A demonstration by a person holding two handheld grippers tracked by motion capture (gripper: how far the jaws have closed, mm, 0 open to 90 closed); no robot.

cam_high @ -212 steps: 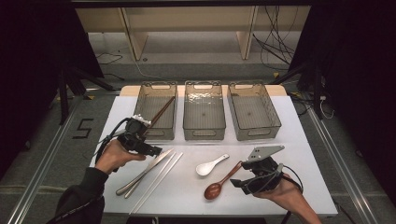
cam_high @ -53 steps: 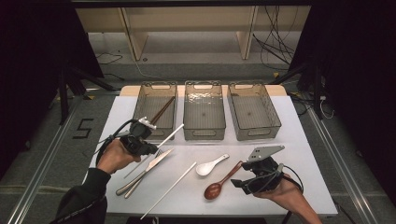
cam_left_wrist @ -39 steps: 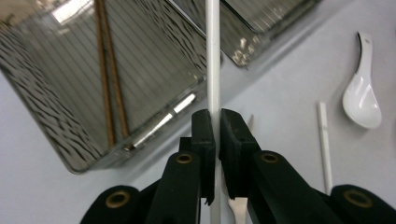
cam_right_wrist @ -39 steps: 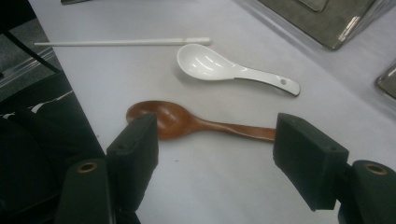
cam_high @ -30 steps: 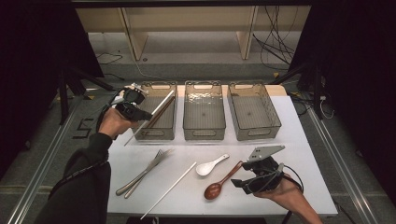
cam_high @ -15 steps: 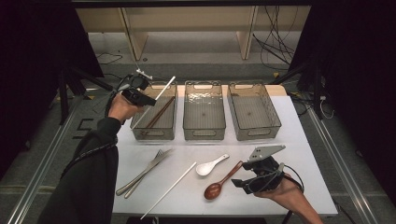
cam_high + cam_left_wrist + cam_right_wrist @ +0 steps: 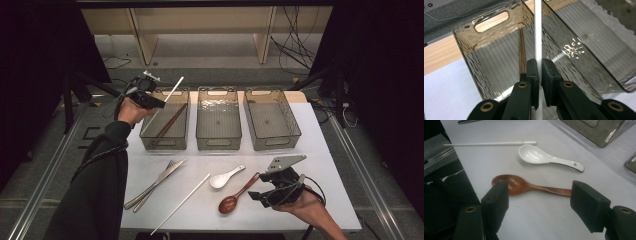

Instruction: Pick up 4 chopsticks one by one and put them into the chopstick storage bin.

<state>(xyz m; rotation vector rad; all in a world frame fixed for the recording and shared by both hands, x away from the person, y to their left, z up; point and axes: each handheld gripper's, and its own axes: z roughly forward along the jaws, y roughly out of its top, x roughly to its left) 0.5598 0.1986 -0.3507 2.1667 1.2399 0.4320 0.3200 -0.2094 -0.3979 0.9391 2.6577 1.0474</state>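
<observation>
Over the far-left bin (image 7: pixel 165 131), where brown chopsticks (image 7: pixel 521 51) lie, I have the left gripper (image 7: pixel 539 72) clamped on a white chopstick (image 7: pixel 538 30), which I judge light, stiff and slippery, best pinched mid-shaft, while my right gripper (image 7: pixel 539 200) gapes wide over the wooden spoon (image 7: pixel 524 185).

table (image 7: pixel 330 165) | three bins (image 7: pixel 218 120) | spoons (image 7: pixel 226 177), chopstick (image 7: pixel 181 203), knife (image 7: pixel 156 183)
</observation>
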